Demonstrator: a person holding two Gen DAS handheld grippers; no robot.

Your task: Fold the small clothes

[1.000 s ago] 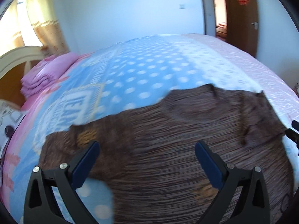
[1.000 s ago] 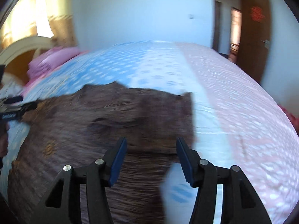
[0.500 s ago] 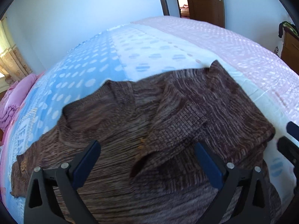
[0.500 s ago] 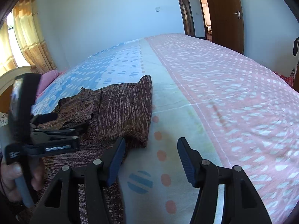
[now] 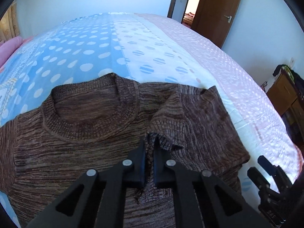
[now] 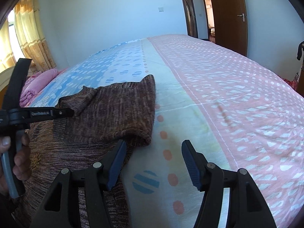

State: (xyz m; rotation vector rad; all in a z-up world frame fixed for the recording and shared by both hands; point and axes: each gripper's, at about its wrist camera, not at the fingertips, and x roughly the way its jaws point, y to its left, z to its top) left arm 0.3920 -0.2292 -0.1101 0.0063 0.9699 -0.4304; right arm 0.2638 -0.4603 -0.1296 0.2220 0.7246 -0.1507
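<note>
A brown knit sweater [image 5: 85, 148] lies flat on the bed, its round neck toward the far side. Its right sleeve [image 5: 199, 117] is folded inward over the body. My left gripper [image 5: 150, 148] is shut on the cuff end of that sleeve, just right of the neck. The sweater also shows in the right wrist view [image 6: 114, 114], where the left gripper [image 6: 64, 112] reaches in from the left. My right gripper [image 6: 153, 163] is open and empty, low over the bedsheet just right of the sweater's folded edge.
The bed [image 5: 152, 43] has a blue, white and pink dotted sheet. Pink bedding [image 6: 38, 83] lies at the headboard end on the left. A brown door [image 6: 228, 17] and a wooden cabinet [image 5: 285, 95] stand to the right of the bed.
My left gripper has closed on the sleeve cuff; it was open half a second ago. Both views steadied over the sweater. The right gripper stays open at the sweater's right edge.
</note>
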